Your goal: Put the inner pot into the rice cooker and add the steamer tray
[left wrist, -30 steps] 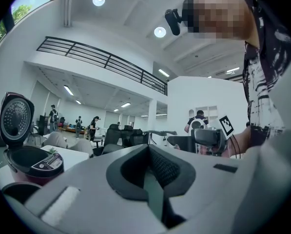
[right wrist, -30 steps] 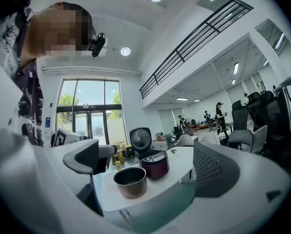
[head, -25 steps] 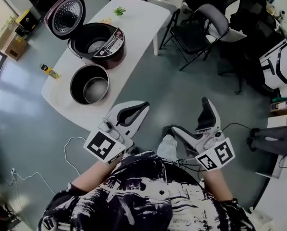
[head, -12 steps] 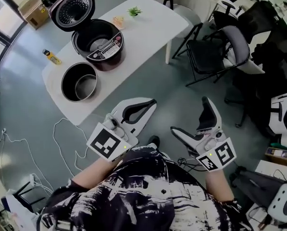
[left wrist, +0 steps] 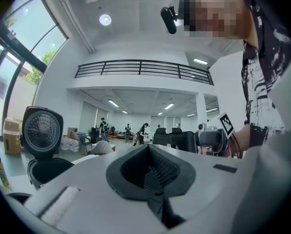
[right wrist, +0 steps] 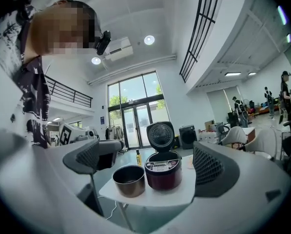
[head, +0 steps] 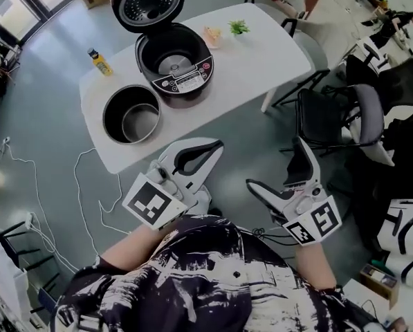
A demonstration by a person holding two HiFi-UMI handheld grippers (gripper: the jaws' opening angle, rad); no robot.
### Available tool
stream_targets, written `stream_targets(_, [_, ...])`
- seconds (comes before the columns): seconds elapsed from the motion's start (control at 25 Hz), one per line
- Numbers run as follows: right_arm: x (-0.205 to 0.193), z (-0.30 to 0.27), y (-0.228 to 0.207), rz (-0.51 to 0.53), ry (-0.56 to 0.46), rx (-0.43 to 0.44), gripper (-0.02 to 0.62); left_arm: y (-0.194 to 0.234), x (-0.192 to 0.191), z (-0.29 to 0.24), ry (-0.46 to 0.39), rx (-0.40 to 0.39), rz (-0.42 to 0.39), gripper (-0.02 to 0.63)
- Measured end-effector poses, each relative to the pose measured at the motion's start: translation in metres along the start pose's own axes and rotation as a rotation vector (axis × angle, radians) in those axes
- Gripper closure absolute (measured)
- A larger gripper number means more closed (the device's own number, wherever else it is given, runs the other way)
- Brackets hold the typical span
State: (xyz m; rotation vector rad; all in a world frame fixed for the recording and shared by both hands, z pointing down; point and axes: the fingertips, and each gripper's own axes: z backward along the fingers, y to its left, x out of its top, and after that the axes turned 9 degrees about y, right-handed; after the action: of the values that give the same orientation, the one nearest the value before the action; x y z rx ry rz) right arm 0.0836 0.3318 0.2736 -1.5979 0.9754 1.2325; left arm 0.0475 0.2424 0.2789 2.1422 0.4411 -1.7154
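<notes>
Head view: one inner pot [head: 131, 114] stands on the table [head: 258, 59] just beside one open rice cooker [head: 175, 64], both well ahead of your left gripper [head: 216, 145] and right gripper [head: 273, 164].
Left gripper view: jaws together on nothing; spread them before you reach.
Right gripper view: jaws apart, empty; meet the pot's rim squarely, lift level.

A short-sleeved shirt [head: 213, 282] with black-and-white brushstroke print is worn. The white left gripper [head: 215, 146] and right gripper [head: 277, 163] are lined in black, each capped by a square-marker cube [head: 151, 206].
</notes>
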Motion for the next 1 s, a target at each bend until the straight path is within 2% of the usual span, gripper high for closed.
stream_targets(0.12, [0.012, -0.045, -0.012, 0.018, 0.019, 0.076, 0.043, 0.042, 0.004, -0.002, -0.030, 0.072, 0.027, 0.601])
stream_targets(0.36, [0.031, -0.138, -0.025, 0.040, 0.047, 0.190, 0.043, 0.128, 0.004, 0.011, -0.028, 0.183, 0.067, 0.601])
stream_targets(0.56, [0.042, -0.190, -0.031, 0.042, 0.063, 0.289, 0.043, 0.186, 0.017, 0.024, -0.041, 0.305, 0.078, 0.601])
stream_targets(0.72, [0.048, -0.222, -0.042, 0.055, 0.079, 0.410, 0.043, 0.217, 0.017, 0.027, -0.031, 0.428, 0.066, 0.601])
stream_targets(0.88, [0.049, -0.251, -0.045, 0.067, 0.114, 0.581, 0.043, 0.237, 0.018, 0.036, -0.039, 0.602, 0.097, 0.601])
stream_targets(1.0, [0.055, -0.261, -0.050, 0.089, 0.127, 0.647, 0.043, 0.239, 0.024, 0.035, -0.043, 0.666, 0.103, 0.601])
